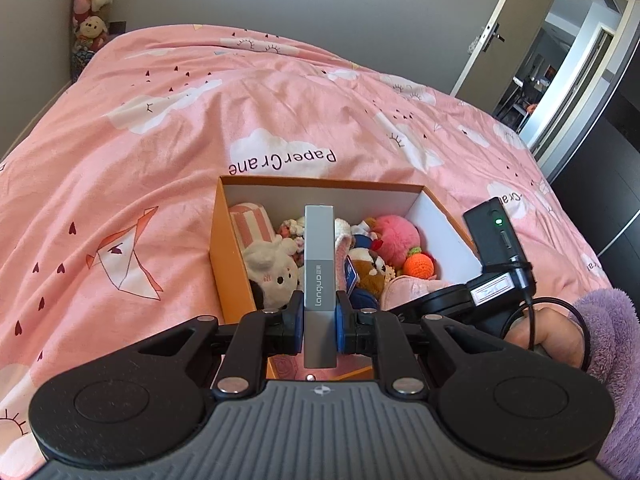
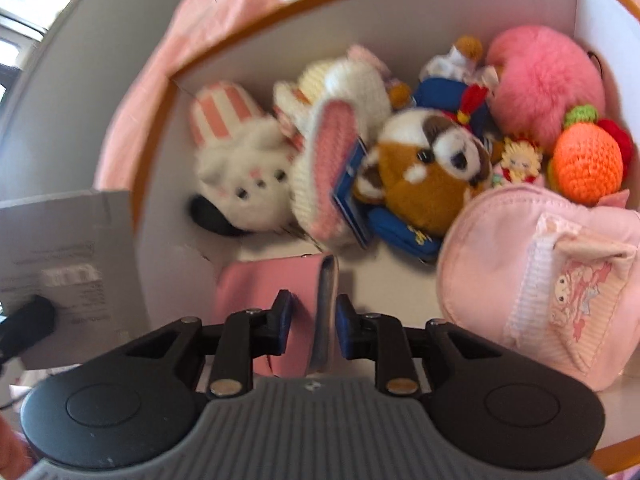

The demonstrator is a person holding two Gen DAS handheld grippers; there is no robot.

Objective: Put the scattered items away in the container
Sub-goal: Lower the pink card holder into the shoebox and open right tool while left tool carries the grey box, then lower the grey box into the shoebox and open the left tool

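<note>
An orange box (image 1: 230,256) with white inner walls (image 2: 224,56) sits on the pink bed and holds several plush toys. My left gripper (image 1: 319,316) is shut on a slim grey box (image 1: 319,276) and holds it above the near edge of the orange box. My right gripper (image 2: 313,316) is inside the orange box, its jaws slightly apart around the edge of a pink wallet (image 2: 264,284) that lies on the box floor. The grey box also shows at the left of the right wrist view (image 2: 68,256).
In the box lie a white cat plush (image 2: 244,184), a brown dog plush (image 2: 428,168), a pink pompom (image 2: 548,76), an orange crochet fruit (image 2: 588,164) and a pink pouch (image 2: 536,276). Pink bedding (image 1: 160,140) surrounds the box. A door (image 1: 508,28) stands open at the back right.
</note>
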